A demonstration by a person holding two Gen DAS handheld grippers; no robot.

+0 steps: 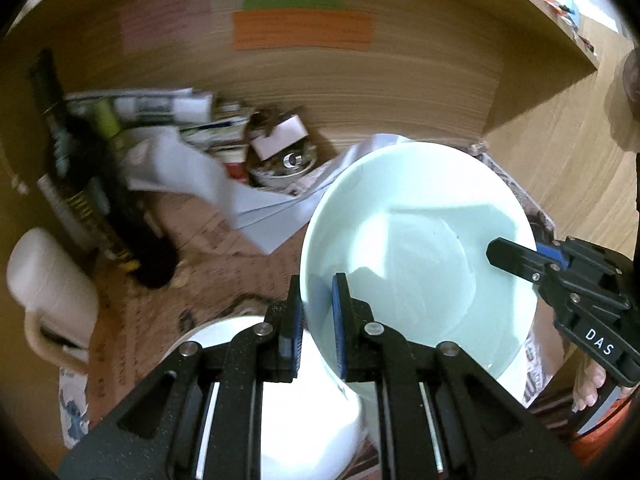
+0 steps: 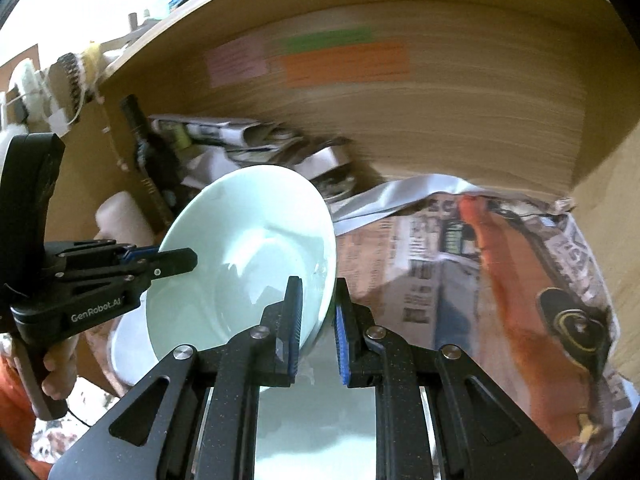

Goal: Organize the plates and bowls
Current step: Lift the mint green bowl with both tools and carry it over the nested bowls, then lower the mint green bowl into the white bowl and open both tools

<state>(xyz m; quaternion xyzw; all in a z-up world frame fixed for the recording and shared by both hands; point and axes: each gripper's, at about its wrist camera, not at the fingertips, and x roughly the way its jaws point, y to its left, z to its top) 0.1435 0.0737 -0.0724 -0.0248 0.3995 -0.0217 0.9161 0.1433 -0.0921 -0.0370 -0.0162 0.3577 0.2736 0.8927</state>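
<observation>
We hold the pale green bowl [image 1: 420,248] tilted above the newspaper [image 2: 480,264], both grippers pinching its rim: left gripper [image 1: 318,320] on one side, right gripper [image 2: 318,320] opposite. Only the left view shows a white bowl [image 1: 288,400] below the green one and a white jug [image 1: 48,296] beyond it.

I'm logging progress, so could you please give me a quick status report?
Left gripper and right gripper both shut on pale green bowl, held tilted. White bowl directly below. Newspaper clutter around, nothing blocking.
</observation>
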